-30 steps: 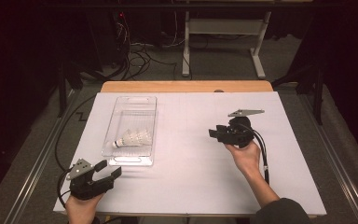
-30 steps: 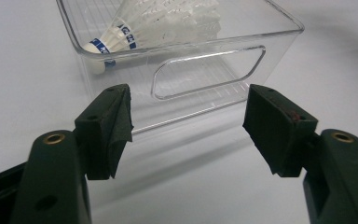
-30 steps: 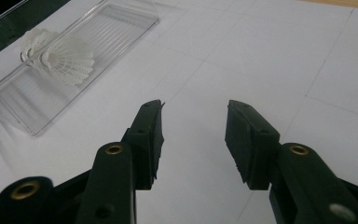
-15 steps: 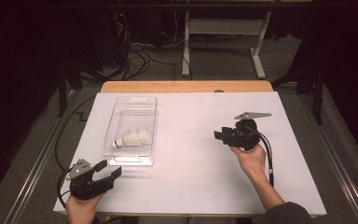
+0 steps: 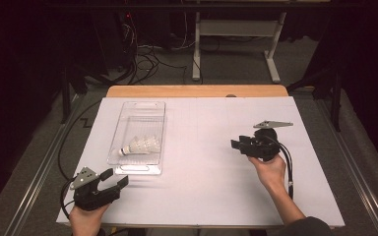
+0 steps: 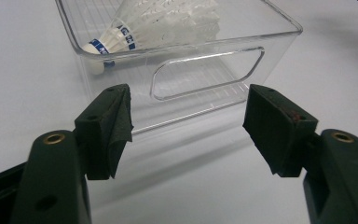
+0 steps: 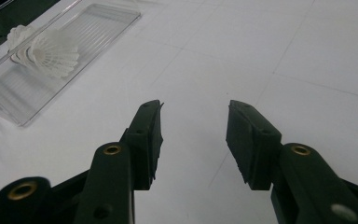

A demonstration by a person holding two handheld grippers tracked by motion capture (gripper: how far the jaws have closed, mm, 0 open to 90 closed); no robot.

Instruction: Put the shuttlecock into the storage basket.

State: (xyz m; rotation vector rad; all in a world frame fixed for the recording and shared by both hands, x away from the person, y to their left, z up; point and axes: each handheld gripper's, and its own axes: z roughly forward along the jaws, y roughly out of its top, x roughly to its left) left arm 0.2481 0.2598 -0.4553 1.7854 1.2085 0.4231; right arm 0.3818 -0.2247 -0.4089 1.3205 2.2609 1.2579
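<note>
A clear plastic bin [image 5: 121,123] lies on the white table, left of centre. Inside it rest white shuttlecocks [image 5: 140,145] with blue-banded corks; the left gripper view shows them [image 6: 158,21] behind the bin's near handle wall [image 6: 205,70]. My left gripper [image 5: 112,181] sits at the table's front left corner, just short of the bin, open and holding nothing. My right gripper [image 5: 238,143] hovers over the right half of the table, pointing left toward the bin [image 7: 2,98], open and holding nothing [image 7: 193,135].
The white table surface [image 5: 202,162] spreads between the two grippers. A wooden edge [image 5: 197,91] runs along the far side. Cables and a metal stand base [image 5: 236,29] lie on the dark floor beyond. Metal rails flank the table.
My right gripper has drifted right and a little toward the near edge, away from the bin. The left gripper and shuttlecocks stayed put.
</note>
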